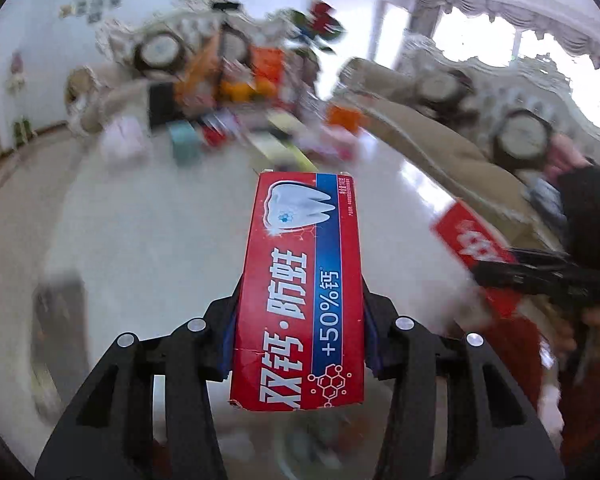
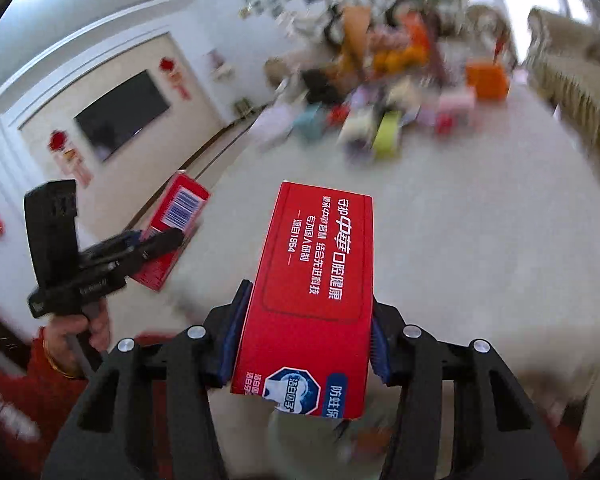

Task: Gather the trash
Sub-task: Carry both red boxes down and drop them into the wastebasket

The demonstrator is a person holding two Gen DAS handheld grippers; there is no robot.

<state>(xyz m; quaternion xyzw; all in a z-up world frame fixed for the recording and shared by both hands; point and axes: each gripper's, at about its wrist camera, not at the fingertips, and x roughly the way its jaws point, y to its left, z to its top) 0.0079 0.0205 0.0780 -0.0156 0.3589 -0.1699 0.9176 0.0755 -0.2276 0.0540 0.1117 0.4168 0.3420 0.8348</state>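
In the left wrist view my left gripper (image 1: pixel 300 300) is shut on a red and blue toothpaste box (image 1: pixel 300 280) with a white tooth printed on it; the box lies lengthwise between the blue pads and points away from me. My right gripper (image 2: pixel 310 304) is shut on a plain red toothpaste box (image 2: pixel 312 280) with white lettering, gripped by its long sides. Each view also catches the other tool: the right gripper (image 1: pixel 484 270) with its red box (image 1: pixel 470 246) at the right edge, and the left gripper (image 2: pixel 172 238) with its box (image 2: pixel 178 208), barcode side showing. Both boxes hang above a pale floor.
A blurred heap of coloured boxes and bags (image 2: pixel 384 92) lies at the far end of the pale floor (image 2: pixel 480 220). A beige sofa (image 1: pixel 440 132) runs along the right. A dark TV (image 2: pixel 120 112) hangs on the left wall. A hand with a red sleeve (image 2: pixel 76 332) holds the left tool.
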